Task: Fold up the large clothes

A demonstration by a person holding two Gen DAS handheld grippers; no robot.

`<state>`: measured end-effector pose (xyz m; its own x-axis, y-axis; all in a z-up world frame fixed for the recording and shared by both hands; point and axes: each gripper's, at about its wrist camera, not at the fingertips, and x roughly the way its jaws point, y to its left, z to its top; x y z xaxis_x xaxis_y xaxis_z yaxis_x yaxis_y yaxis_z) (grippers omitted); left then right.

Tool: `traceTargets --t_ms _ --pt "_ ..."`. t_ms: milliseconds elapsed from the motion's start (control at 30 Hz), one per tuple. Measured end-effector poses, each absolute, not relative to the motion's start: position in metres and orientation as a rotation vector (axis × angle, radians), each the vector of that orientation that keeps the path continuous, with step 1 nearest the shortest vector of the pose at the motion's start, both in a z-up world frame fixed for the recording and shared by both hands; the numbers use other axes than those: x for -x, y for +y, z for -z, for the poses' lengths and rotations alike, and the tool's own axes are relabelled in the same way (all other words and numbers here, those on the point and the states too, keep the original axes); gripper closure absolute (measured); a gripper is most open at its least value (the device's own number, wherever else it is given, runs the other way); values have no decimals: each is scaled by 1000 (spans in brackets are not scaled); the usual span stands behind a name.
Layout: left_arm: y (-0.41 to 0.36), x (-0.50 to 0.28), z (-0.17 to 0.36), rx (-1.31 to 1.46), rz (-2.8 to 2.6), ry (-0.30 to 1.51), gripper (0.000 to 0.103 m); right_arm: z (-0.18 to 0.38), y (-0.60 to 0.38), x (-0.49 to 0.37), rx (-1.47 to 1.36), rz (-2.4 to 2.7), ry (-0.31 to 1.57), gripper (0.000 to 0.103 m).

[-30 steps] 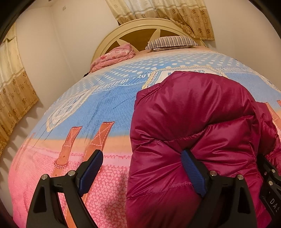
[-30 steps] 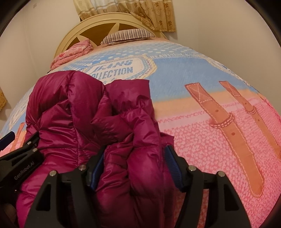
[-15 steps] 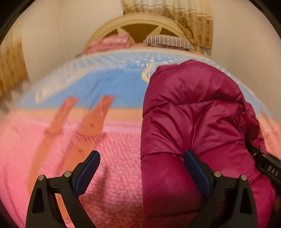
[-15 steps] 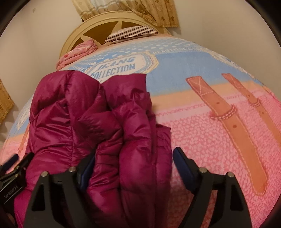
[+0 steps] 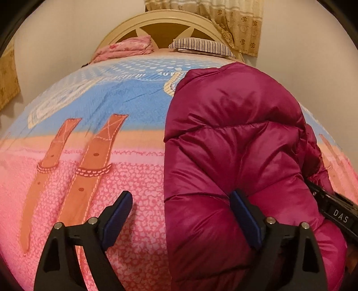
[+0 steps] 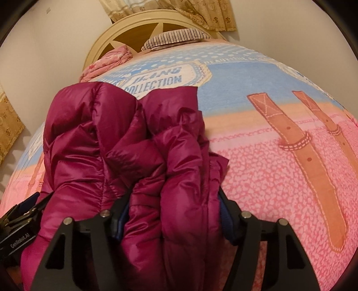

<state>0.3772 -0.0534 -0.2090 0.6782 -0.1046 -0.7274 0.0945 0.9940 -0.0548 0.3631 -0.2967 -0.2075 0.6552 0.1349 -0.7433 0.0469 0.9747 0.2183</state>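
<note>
Magenta puffer jacket (image 6: 125, 152) lay bundled on the near part of the bed (image 5: 125, 107). Right gripper (image 6: 172, 215), its jaws just closing, clamped a thick fold at the jacket's near right edge. Left gripper (image 5: 181, 215) stood released, having narrowed a little, straddling the jacket's left edge, one pad on the bedspread. A striped pillow (image 5: 201, 46) lay far off.

bed scene, background only

printed bedspread (image 5: 125, 105): blue upper band, pink lower band, brown belt straps (image 5: 89, 165), "jeans collection" label (image 6: 161, 78). cream arched headboard (image 5: 165, 20), striped pillow (image 5: 201, 46), folded pink blanket (image 5: 125, 48) beside it, beige patterned curtains (image 5: 237, 20).
</note>
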Motion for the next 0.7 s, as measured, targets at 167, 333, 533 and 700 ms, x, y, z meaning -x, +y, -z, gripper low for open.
traceTargets --t_ms 167,333,533,700 --pt "-58 -378 209 -2 116 826 21 207 -291 -363 -195 -41 862 40" --pt "-72 -377 208 -45 149 827 44 207 -282 -362 -151 -29 865 45" --pt "-86 -372 204 -139 145 808 72 205 -274 -359 -132 -53 858 66" --pt "-82 -360 185 -184 131 765 86 194 -266 -350 -109 -88 824 80"
